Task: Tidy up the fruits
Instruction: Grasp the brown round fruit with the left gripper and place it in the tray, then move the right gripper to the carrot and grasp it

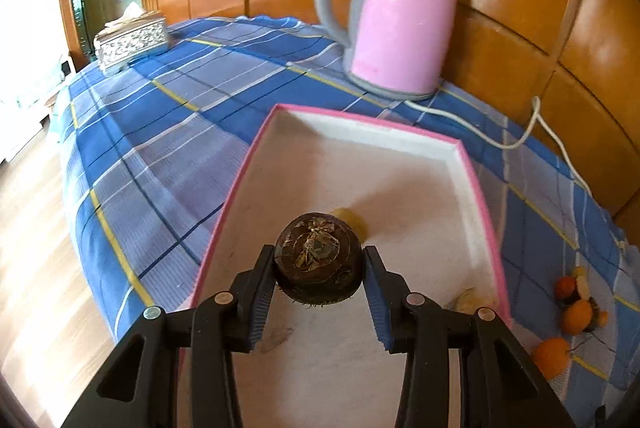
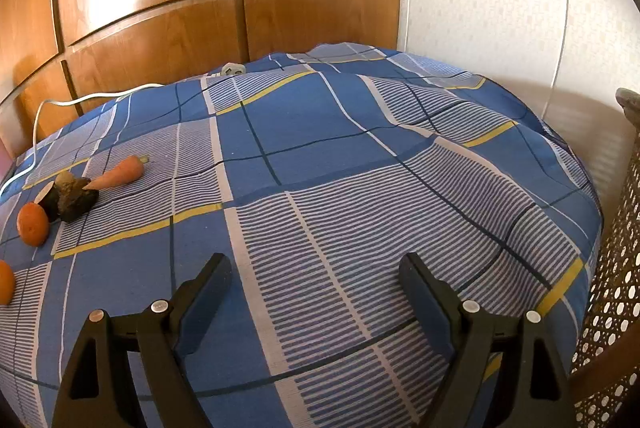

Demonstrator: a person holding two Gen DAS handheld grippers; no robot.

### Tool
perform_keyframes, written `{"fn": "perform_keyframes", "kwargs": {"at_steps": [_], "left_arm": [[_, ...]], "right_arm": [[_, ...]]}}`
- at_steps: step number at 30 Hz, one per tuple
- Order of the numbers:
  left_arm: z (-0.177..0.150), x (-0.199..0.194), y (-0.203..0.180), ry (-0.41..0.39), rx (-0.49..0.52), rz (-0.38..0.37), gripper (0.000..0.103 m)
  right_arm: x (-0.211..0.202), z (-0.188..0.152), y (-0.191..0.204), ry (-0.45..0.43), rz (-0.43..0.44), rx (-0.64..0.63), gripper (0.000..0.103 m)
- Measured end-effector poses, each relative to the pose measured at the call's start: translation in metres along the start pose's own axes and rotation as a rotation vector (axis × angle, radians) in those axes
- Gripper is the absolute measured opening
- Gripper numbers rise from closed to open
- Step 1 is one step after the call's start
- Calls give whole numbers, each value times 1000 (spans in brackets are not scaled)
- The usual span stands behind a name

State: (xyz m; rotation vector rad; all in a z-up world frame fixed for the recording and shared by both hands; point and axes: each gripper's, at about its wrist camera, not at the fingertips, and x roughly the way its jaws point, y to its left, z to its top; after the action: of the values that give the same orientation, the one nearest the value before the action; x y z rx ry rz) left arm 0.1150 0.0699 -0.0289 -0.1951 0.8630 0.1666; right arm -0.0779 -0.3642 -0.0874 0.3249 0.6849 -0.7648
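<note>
A round dark brown fruit (image 1: 319,260) with a dried calyx on top sits between the blue pads of my left gripper (image 1: 319,252), which is shut on it. It hangs over the white tray with a pink rim (image 1: 476,187). A yellowish fruit (image 1: 354,220) lies in the tray just behind it, and another pale piece (image 1: 466,302) lies by the tray's right wall. My right gripper (image 2: 314,260) stands open over the checked cloth, with nothing between its fingers. Left of it lie two oranges (image 2: 33,224), dark lumps (image 2: 74,197) and a carrot (image 2: 120,173).
A pink kettle (image 1: 400,15) stands behind the tray, its white cord (image 1: 520,135) trailing along the wooden wall. A tissue box (image 1: 132,39) sits at the far left table corner. A wicker chair (image 2: 616,268) stands beyond the table's right edge.
</note>
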Motion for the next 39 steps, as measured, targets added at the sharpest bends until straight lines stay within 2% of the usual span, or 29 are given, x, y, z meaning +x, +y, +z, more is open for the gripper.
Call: {"fn": "perform_keyframes", "kwargs": {"at_steps": [2,6,10,14,19,26,30,33,36,39], "left_arm": [[-4,-2,3,-9,-2,-1,54],[-8,-13,4,-40,14,1,60],[-16,-33,5,-74,31,-30,71],[-33,-53,0,-101,88,-68,80],[-56,-66,-7,-98,153,-90,82],[-75,-77,-8,-107,144,-70,94],[-80,-73,-7,-101,147,-53,94],[-84,-70,-6,-90,146,-51,94],[-89,-68,-6,-83,141,-37,94],[-90,-67,-3,-85,127,-23,100]], "right_arm": [[0,0,0,-1,-1,0,87],[-1,0,0,-2,-4,-1,87],[-1,0,0,-3,-6,-2,87],[-1,0,1,-2,-9,-6,87],[0,0,2,4,-16,-18,87],[1,1,4,14,-17,-26,87],[0,2,7,31,-10,-36,87],[-1,5,11,60,24,-45,88],[-2,7,24,93,119,-107,87],[-3,8,40,106,201,-166,77]]}}
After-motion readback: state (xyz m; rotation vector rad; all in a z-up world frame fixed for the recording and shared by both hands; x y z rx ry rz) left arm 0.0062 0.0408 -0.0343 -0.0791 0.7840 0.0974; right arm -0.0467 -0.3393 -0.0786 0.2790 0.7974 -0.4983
